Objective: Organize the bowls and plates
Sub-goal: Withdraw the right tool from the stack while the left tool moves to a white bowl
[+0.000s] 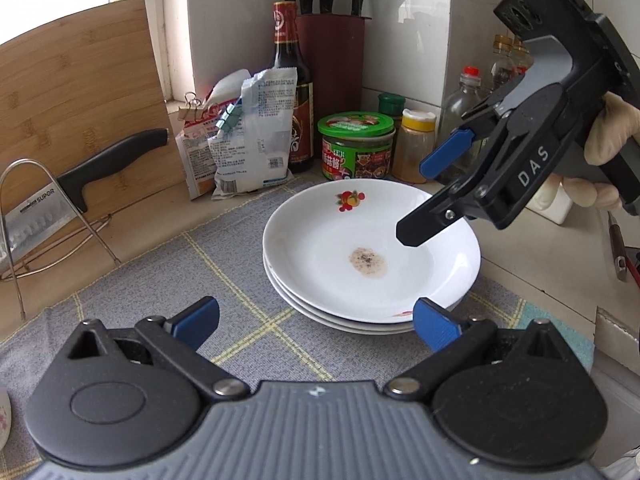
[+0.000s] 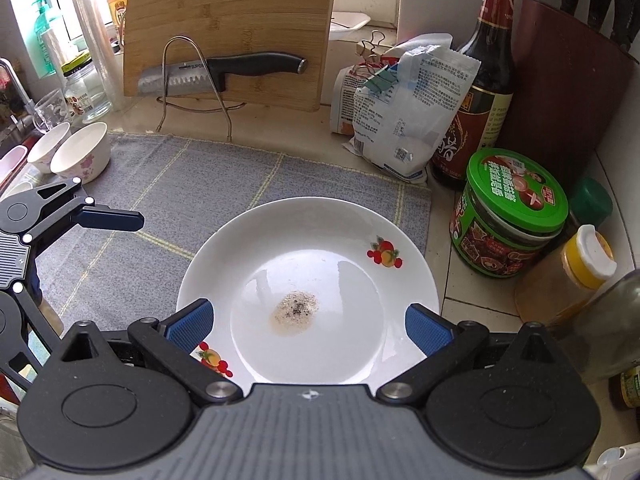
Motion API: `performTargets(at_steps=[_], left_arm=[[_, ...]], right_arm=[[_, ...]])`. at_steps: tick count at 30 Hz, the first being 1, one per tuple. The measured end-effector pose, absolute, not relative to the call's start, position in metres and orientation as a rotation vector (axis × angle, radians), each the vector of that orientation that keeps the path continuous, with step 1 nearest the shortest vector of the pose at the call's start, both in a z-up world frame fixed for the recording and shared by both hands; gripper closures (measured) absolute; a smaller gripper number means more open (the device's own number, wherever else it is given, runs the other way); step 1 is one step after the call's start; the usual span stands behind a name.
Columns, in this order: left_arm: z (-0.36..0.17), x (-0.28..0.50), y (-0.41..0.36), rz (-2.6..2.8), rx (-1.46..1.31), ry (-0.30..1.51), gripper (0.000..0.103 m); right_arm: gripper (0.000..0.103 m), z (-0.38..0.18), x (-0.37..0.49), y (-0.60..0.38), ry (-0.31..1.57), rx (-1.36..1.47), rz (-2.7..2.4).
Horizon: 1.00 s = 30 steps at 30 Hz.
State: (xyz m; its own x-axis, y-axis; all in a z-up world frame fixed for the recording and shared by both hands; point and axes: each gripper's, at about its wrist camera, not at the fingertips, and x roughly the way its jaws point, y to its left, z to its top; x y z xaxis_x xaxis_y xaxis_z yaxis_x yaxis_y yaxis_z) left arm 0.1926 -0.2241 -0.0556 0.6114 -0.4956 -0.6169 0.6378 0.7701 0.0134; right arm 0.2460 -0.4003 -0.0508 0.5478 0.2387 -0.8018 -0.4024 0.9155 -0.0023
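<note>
The left gripper (image 1: 316,322) hangs low over the grey checked mat (image 1: 160,304), its blue fingers spread wide and gripping nothing, just in front of a stack of white plates (image 1: 372,256). The top plate carries a brownish stain in its middle and fruit prints on its rim. The right gripper (image 2: 308,326) hovers above that same stack, likewise spread apart and empty. At the mat's left end stand two white bowls (image 2: 80,152), touching each other. Behind the plates sit a green-lidded jar (image 1: 356,146), a dark sauce bottle (image 1: 290,92) and clipped bags (image 1: 240,132). Farther back, a knife (image 2: 224,70) rests in a wire rack against a wooden cutting board (image 2: 232,12).
</note>
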Motion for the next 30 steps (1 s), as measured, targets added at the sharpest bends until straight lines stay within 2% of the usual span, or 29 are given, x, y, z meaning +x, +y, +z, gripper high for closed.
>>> performTargets(at_steps=[16, 30], left_arm=[[-0.016, 0.146, -0.162, -0.429, 0.172, 0.543, 0.001], [-0.020, 0.107, -0.031, -0.288, 0.160, 0.573, 0.001]], right_arm=[[0.000, -0.039, 0.216, -0.349, 0.765, -0.236, 0.496], [0.000, -0.059, 0.173, -0.211, 0.682, -0.322, 0.554]])
